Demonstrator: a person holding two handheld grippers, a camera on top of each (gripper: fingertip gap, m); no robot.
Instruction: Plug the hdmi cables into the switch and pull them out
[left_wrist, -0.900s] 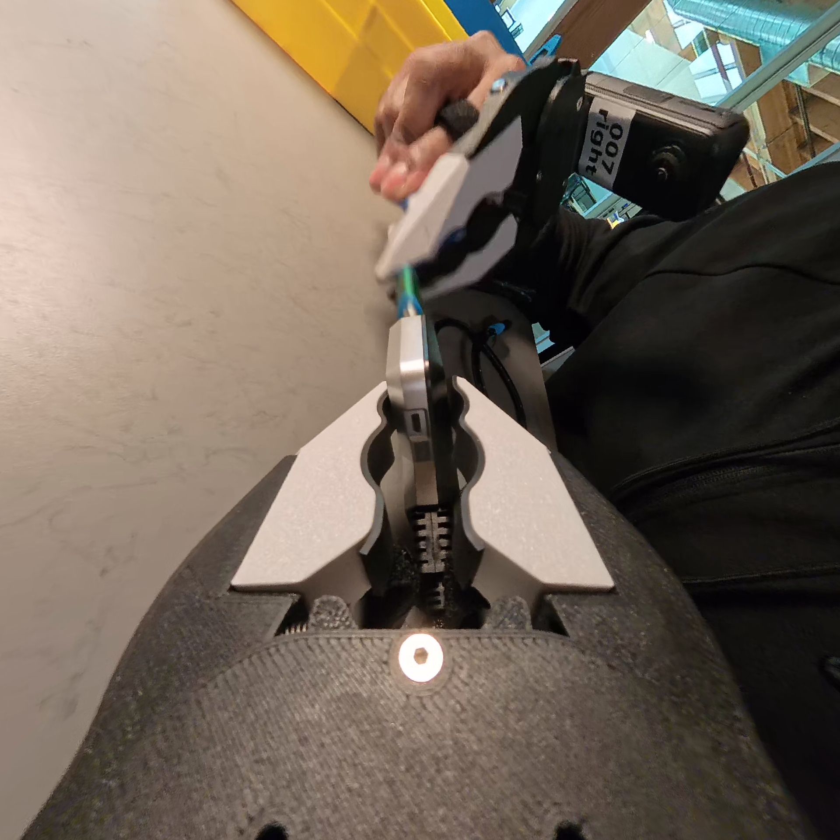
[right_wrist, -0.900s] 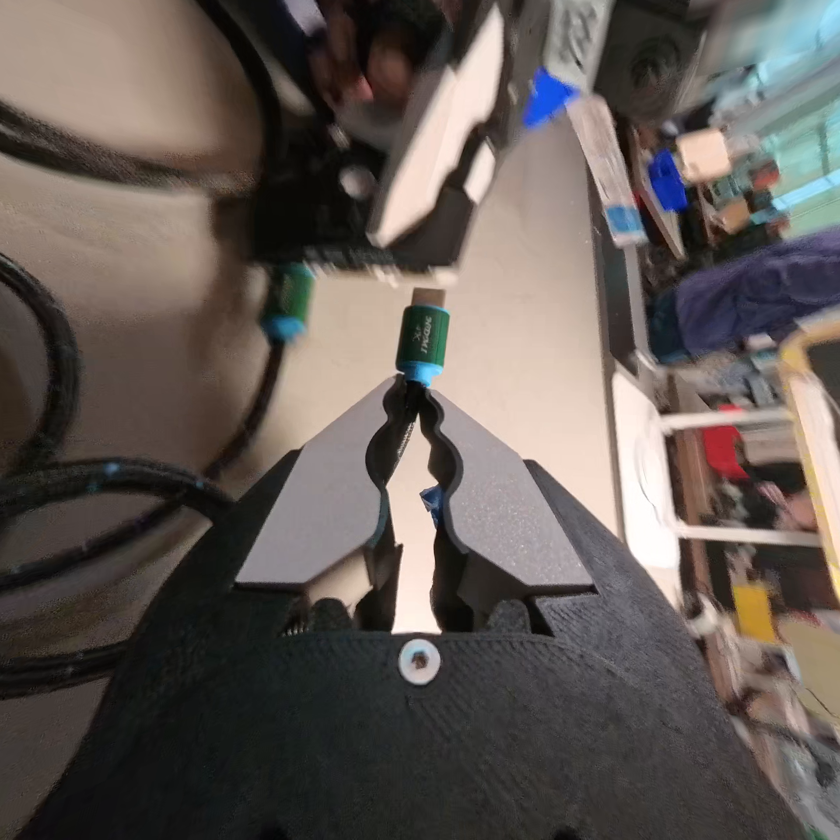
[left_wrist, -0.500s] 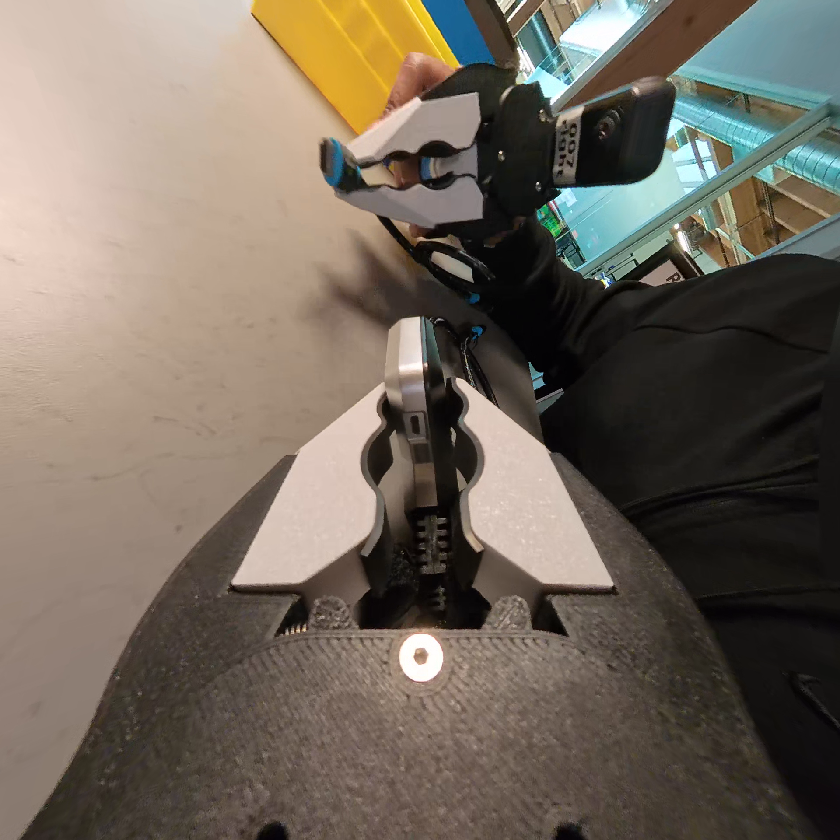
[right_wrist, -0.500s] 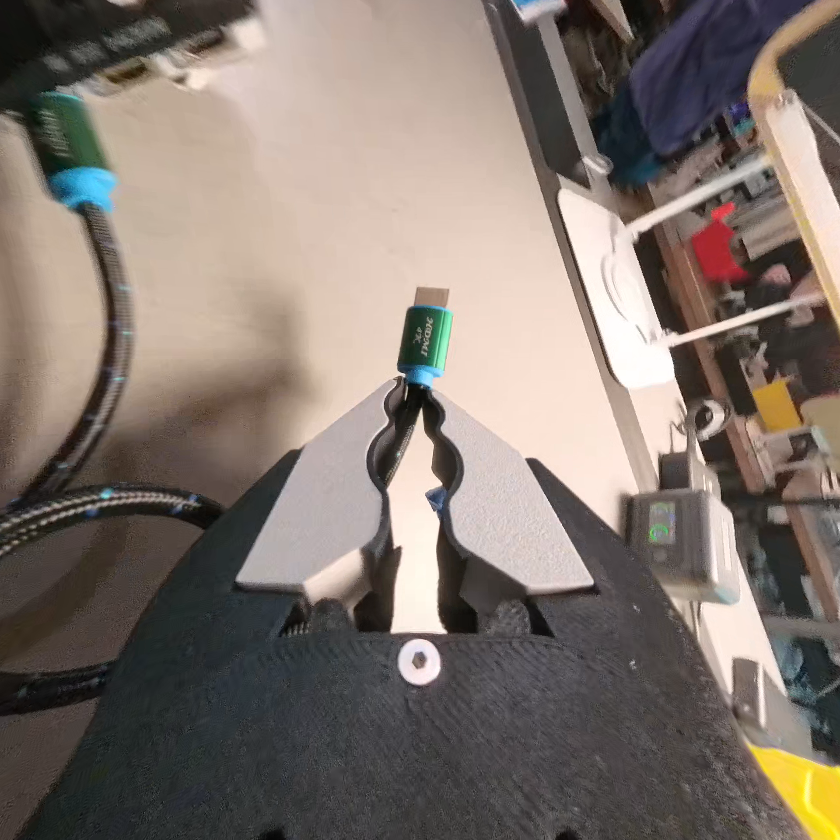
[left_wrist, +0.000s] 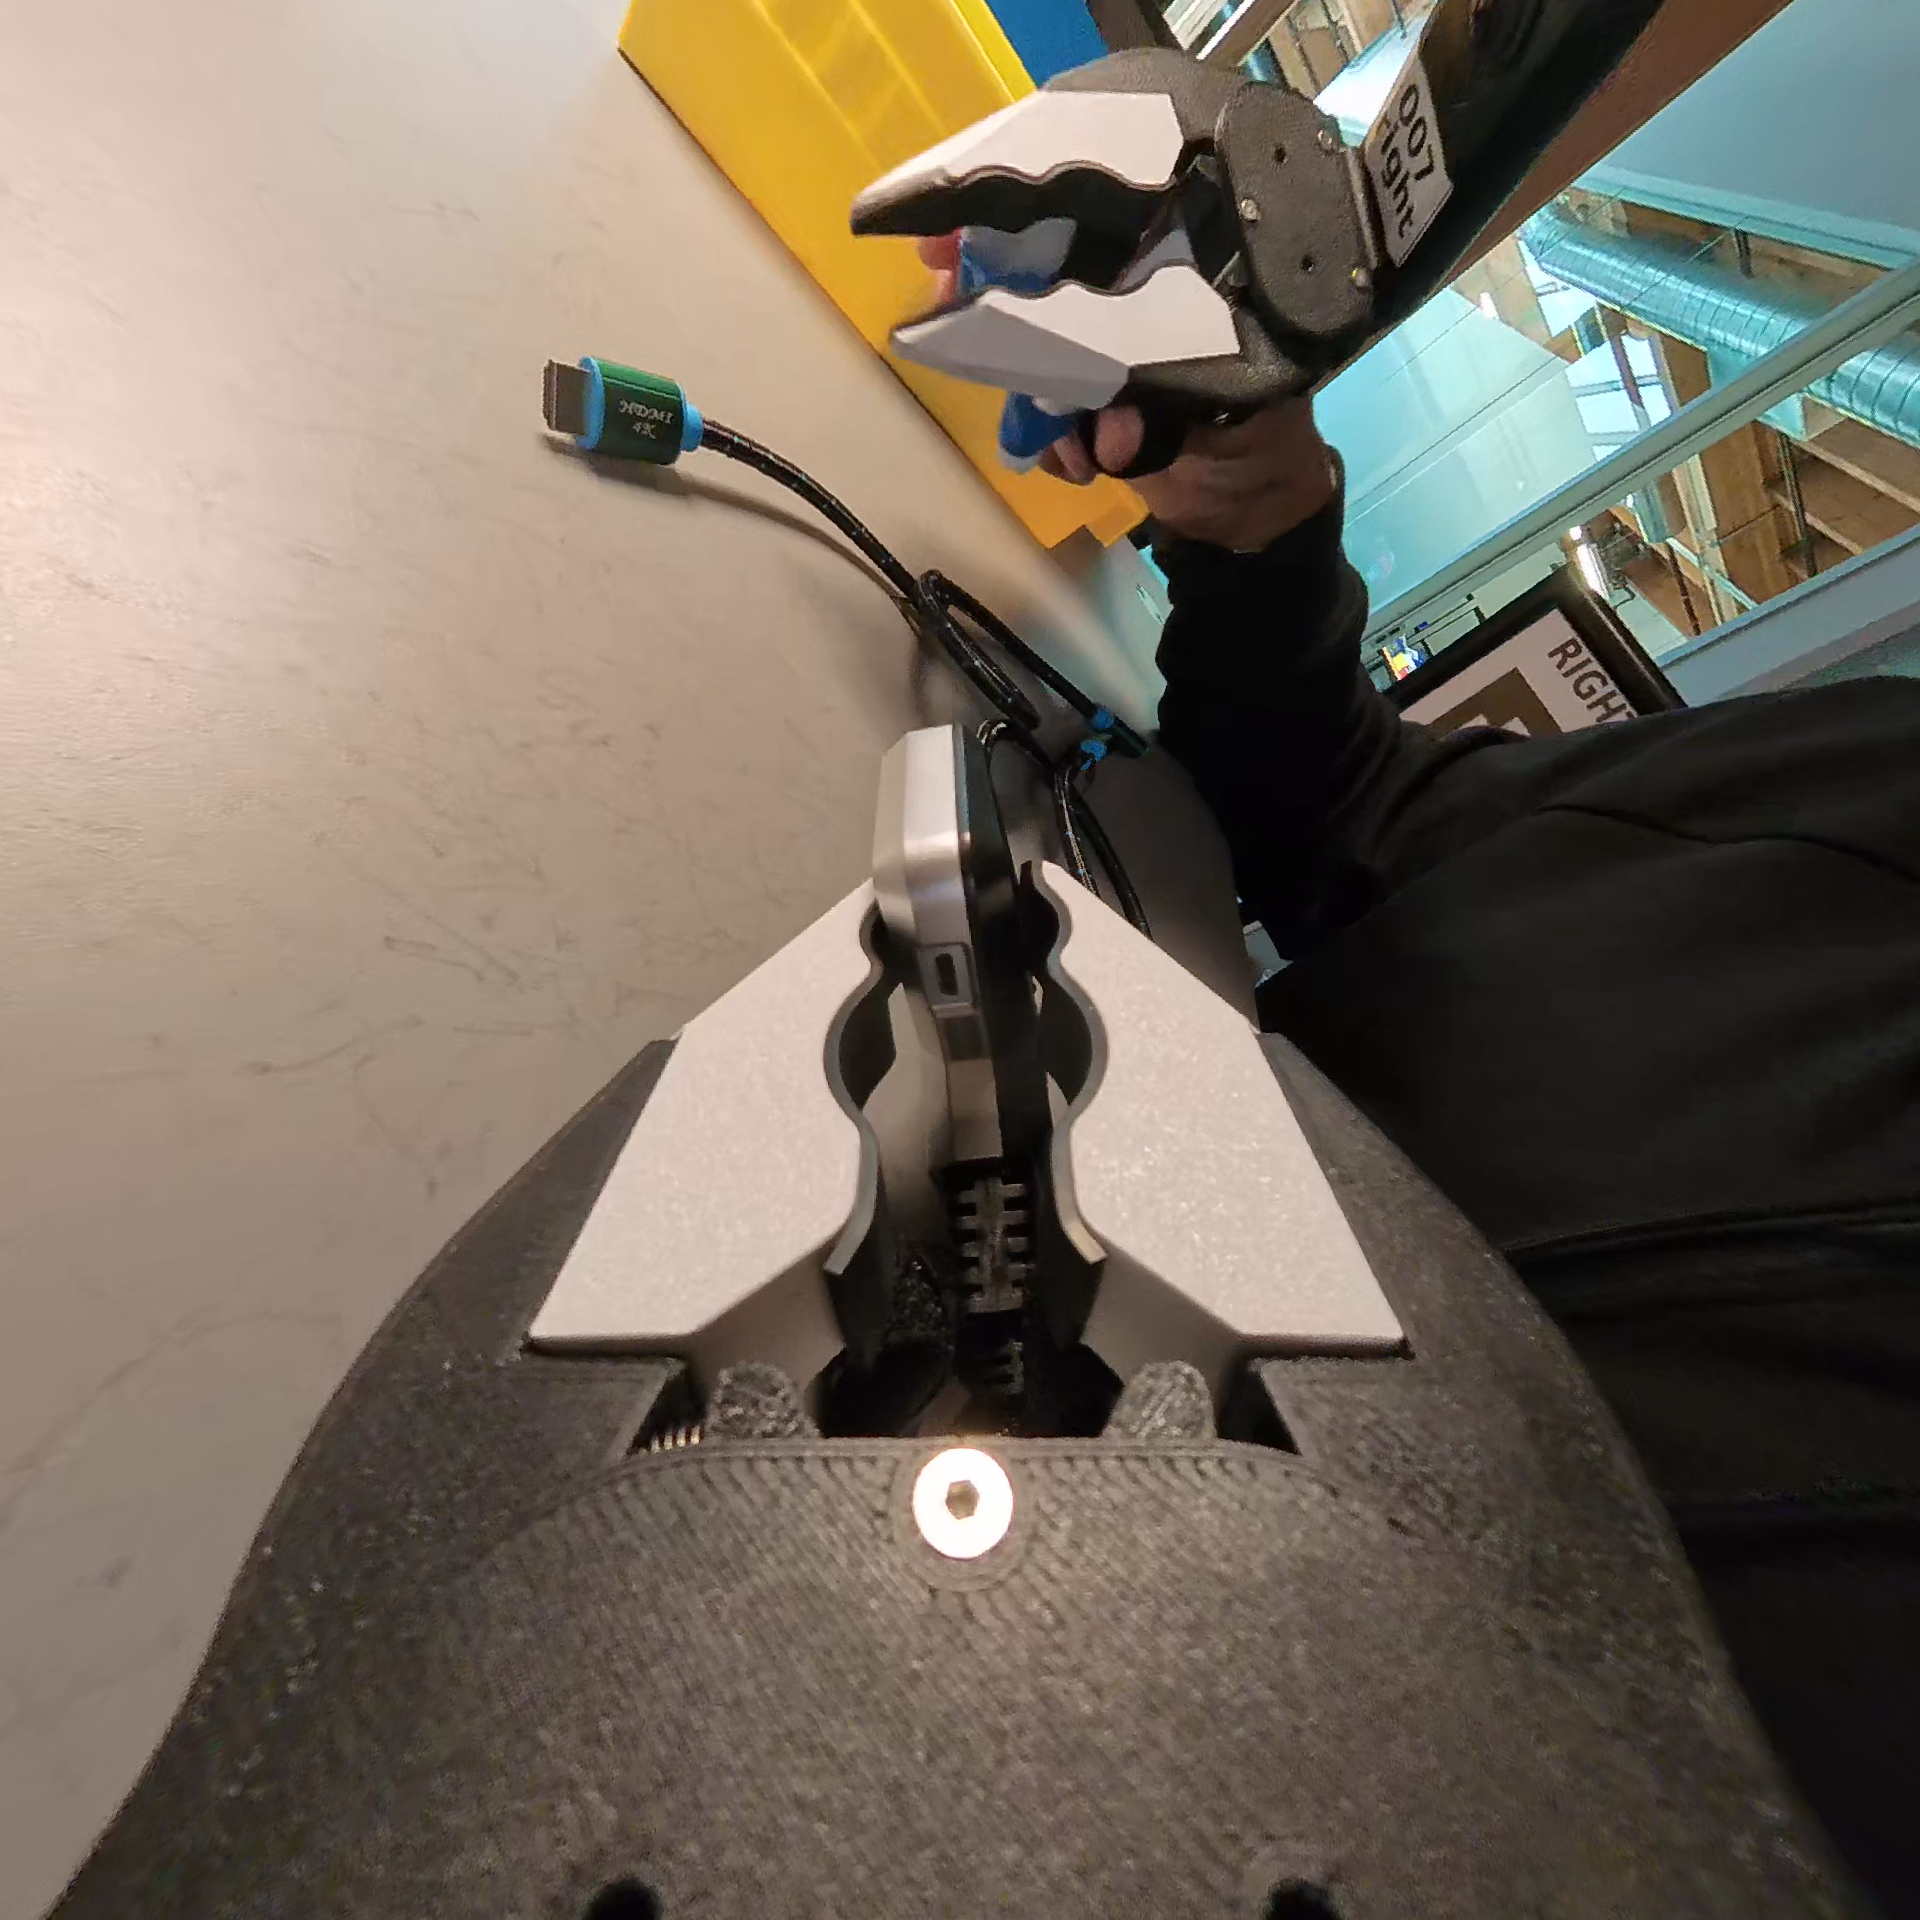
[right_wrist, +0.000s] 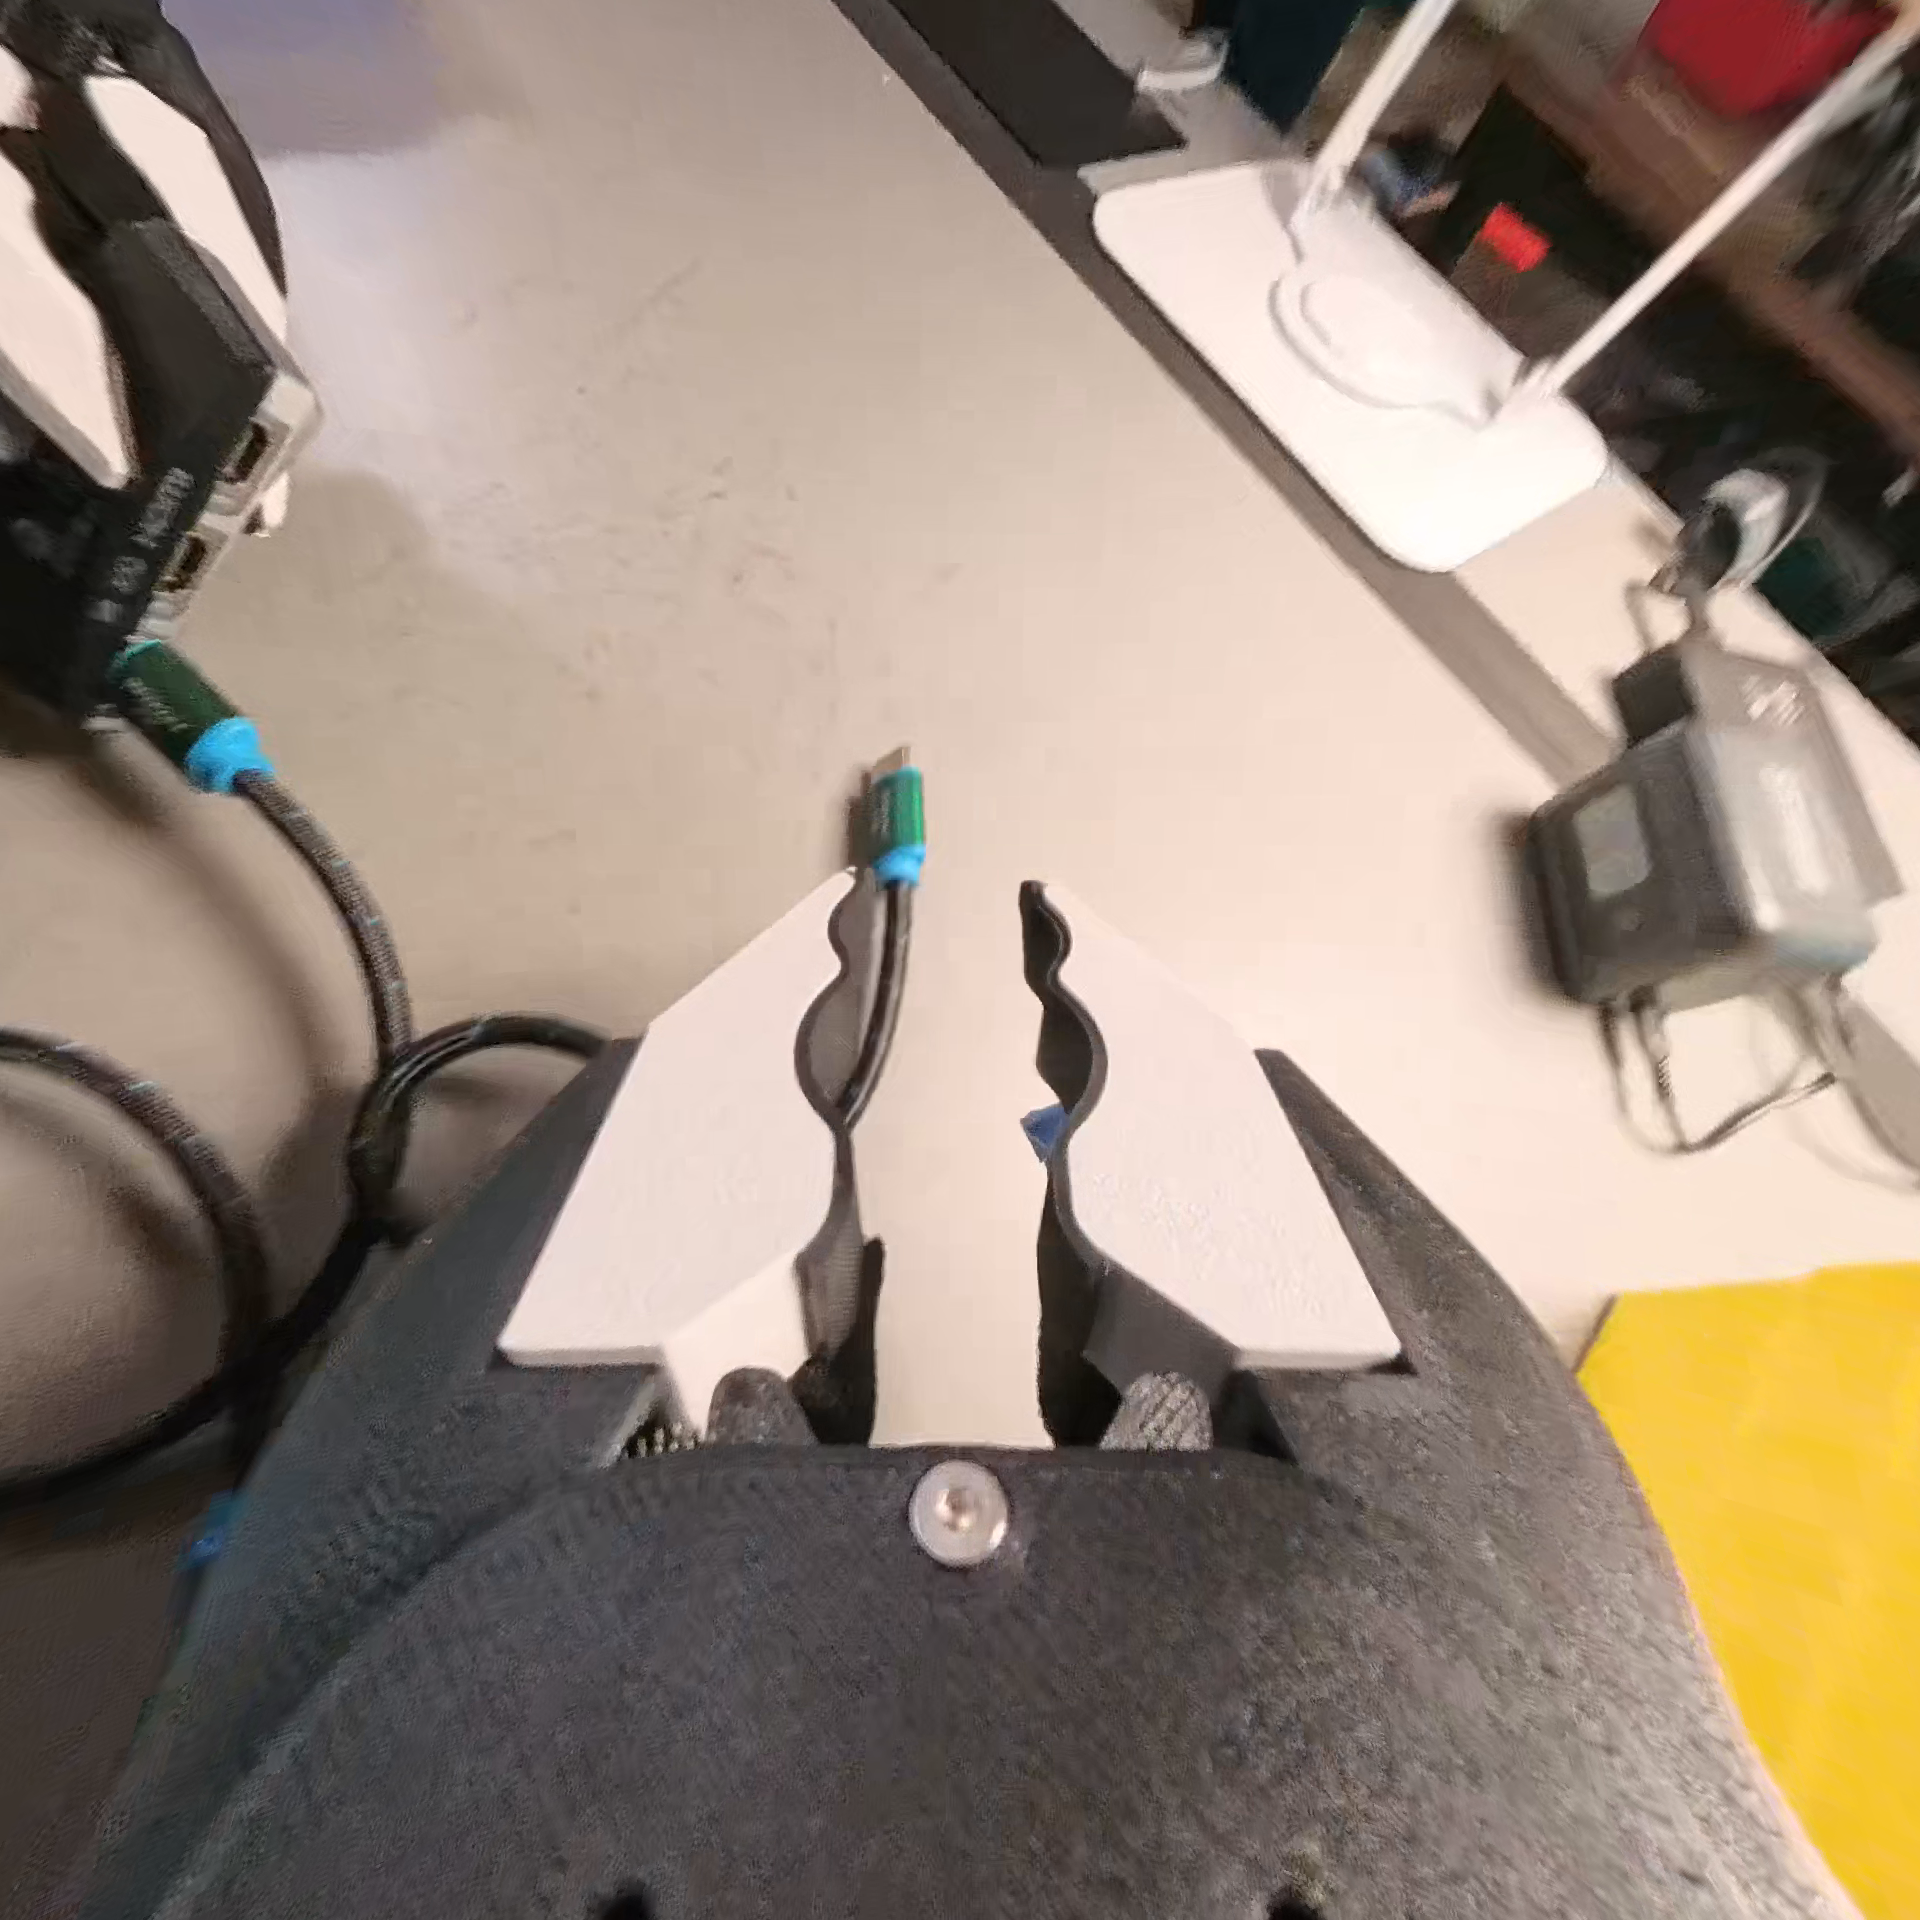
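My left gripper (left_wrist: 961, 914) is shut on the silver and black switch (left_wrist: 940, 862), held edge-on above the table. In the right wrist view the switch (right_wrist: 156, 520) shows at the far left with one green-and-blue HDMI plug (right_wrist: 177, 717) still in it. My right gripper (right_wrist: 935, 894) is open and empty; it shows in the left wrist view (left_wrist: 904, 270) raised above the table. The other green HDMI plug (left_wrist: 618, 416) lies loose on the table; in the right wrist view it (right_wrist: 888, 821) lies just ahead of my left finger, its braided cable running under it.
A yellow bin (left_wrist: 831, 135) stands along the table's far side, also at the lower right (right_wrist: 1766, 1558). A white lamp base (right_wrist: 1351, 343) and a small grey device (right_wrist: 1714, 862) with cables stand near the table edge. Braided cable loops (right_wrist: 208, 1195) lie at the left. The gap from one gripper's tips to the other's is roughly 15 cm. To the small grey device (right_wrist: 1714, 862): right tips about 20 cm, left tips about 35 cm.
My right gripper opened and let go of the green HDMI plug, which now lies on the table. The right gripper has lifted away. The left gripper still holds the switch.
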